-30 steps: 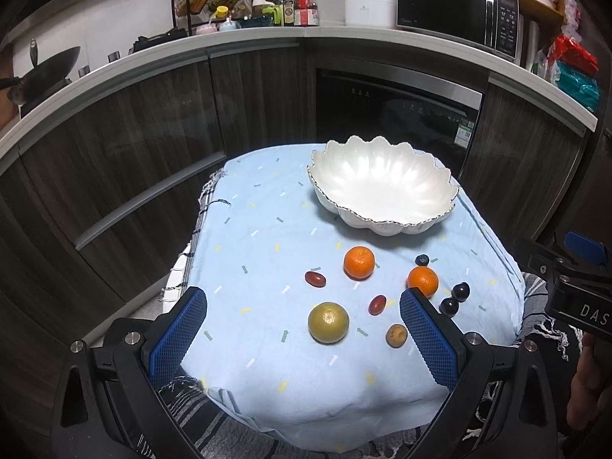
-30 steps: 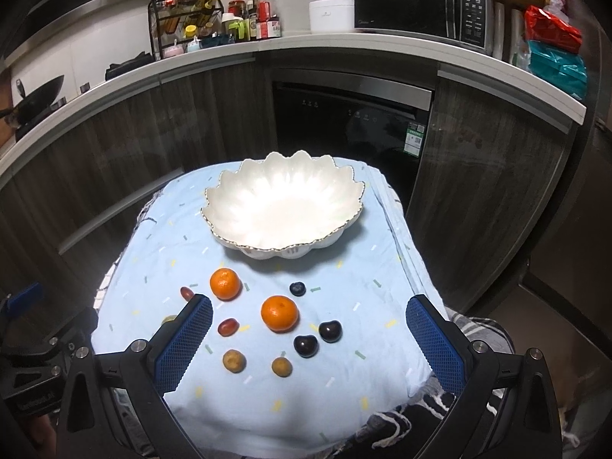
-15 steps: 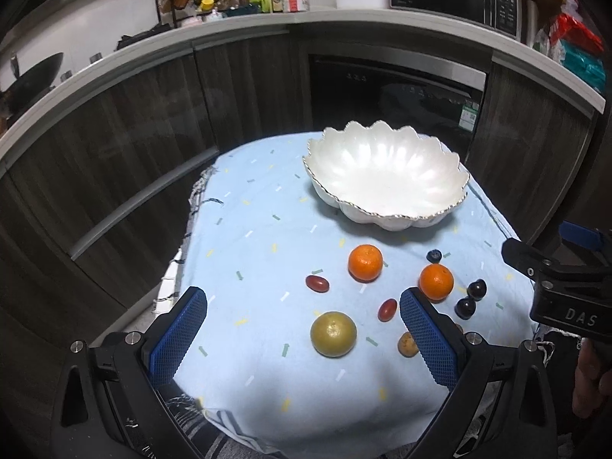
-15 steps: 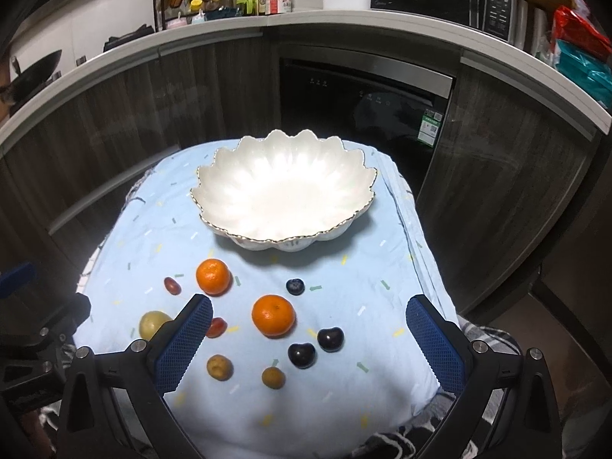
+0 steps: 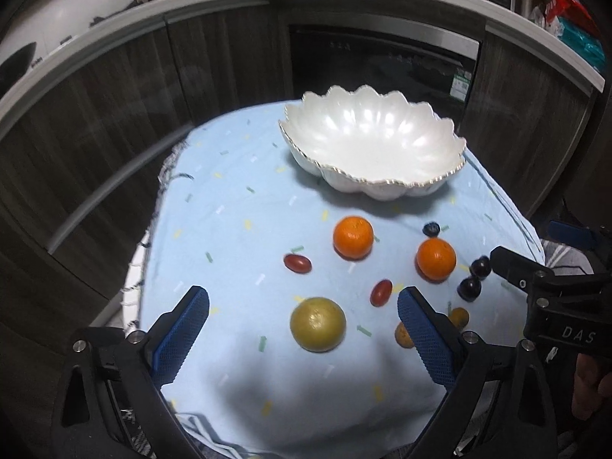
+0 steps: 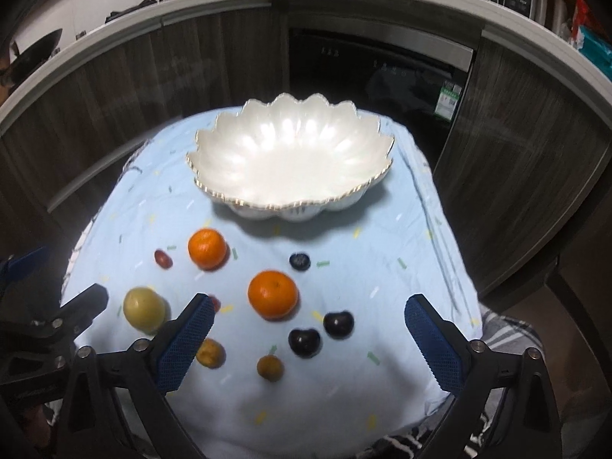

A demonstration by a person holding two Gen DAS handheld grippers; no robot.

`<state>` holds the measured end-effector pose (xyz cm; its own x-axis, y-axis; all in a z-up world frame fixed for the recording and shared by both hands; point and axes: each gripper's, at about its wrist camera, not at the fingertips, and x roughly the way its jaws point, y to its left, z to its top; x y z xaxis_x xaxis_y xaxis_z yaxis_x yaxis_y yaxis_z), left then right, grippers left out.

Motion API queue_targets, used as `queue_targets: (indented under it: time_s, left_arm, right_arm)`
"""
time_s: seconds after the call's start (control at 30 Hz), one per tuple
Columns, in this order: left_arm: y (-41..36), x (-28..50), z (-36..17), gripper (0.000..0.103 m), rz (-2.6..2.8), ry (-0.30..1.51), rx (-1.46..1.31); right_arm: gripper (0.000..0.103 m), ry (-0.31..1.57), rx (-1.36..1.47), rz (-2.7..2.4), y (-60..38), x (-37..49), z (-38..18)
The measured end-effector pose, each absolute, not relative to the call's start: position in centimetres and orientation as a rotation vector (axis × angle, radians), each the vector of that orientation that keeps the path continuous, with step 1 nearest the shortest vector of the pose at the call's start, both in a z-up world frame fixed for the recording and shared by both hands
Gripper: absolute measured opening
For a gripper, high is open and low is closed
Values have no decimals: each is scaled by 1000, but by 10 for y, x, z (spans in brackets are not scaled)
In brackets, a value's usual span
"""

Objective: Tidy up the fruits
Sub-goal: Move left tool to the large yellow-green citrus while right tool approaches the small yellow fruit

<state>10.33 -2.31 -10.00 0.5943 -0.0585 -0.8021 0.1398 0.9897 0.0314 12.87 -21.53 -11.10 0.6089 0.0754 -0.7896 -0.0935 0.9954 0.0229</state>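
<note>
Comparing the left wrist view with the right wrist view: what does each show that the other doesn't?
Left wrist only: the whole second small red fruit, and a hand at the lower right edge.

Right wrist only: both small brown fruits unobstructed, and a dark pan on the counter.

Both: the empty white bowl, two oranges, the yellow-green fruit, the blueberry, two dark plums and the blue cloth.

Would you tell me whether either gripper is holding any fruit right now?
Nothing is held: the left gripper and right gripper are closing on empty air above the cloth.
</note>
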Motion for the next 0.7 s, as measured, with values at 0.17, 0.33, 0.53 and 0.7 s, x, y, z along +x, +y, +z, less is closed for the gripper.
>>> queue_targets:
  time_s: [0.17, 0.33, 0.53, 0.7]
  left_arm:
    - [-24, 107, -115, 91, -123, 981, 102]
    - [-25, 109, -128, 86, -131, 1025, 104]
    - [-26, 115, -137, 82, -133, 1047, 108]
    - [-27, 119, -145, 79, -141, 1074, 104]
  right_arm:
    - [87, 973, -12, 140, -209, 129, -128]
    - [78, 1025, -10, 168, -203, 129, -141]
    - [71, 1075, -12, 166, -202, 130, -151]
    - [65, 1121, -5, 173, -200, 132, -162]
